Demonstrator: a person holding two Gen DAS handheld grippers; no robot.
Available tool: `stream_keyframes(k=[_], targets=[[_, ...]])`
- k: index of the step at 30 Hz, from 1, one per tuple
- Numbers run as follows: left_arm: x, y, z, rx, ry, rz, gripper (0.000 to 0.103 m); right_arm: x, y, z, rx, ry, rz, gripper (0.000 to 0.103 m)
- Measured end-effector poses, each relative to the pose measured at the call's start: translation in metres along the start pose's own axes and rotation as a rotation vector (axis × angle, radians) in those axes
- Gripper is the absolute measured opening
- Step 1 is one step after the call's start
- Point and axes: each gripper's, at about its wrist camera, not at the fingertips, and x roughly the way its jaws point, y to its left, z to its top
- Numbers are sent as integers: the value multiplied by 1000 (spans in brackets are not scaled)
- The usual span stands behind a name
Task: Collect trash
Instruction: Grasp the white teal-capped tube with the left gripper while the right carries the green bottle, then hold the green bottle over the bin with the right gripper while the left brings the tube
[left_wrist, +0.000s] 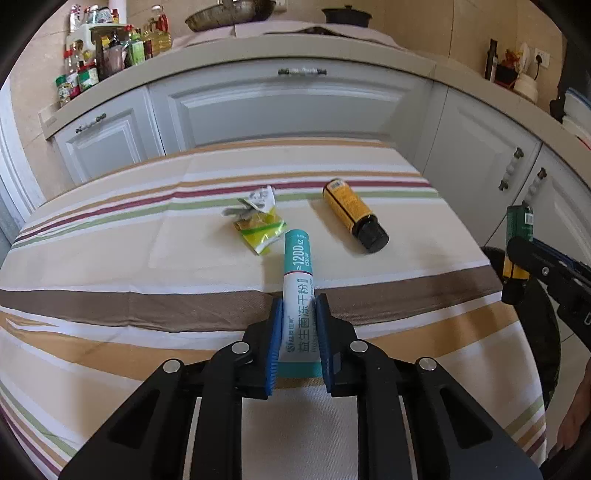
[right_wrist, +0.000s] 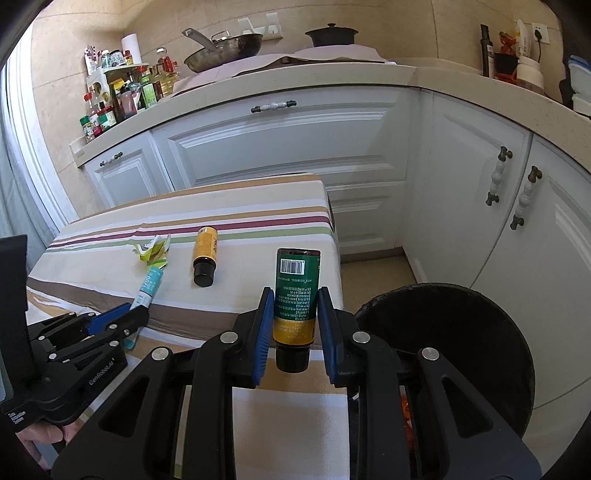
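Note:
My left gripper is shut on a teal-and-white tube whose far end rests on the striped tablecloth; the right wrist view shows the same tube at the left. My right gripper is shut on a green-and-yellow tube, cap towards the camera, held beyond the table's right edge next to the black trash bin. A yellow bottle with a black cap and a crumpled yellow-green wrapper lie on the cloth past the left gripper.
White kitchen cabinets stand behind and right of the table. The counter above holds condiment bottles, a pan and a dark pot. The bin sits on the floor at the table's right corner.

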Motion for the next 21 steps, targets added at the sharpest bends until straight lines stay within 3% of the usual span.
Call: stream_keyframes(k=[10,21], targets=[[-43,-6,0,-1,-104,-14,18,-27,-4,-1,-2,-43,-23,23],[-72,-36,0,51,-179,-79,18,-67,-38,-11,43,-86,-119,23]])
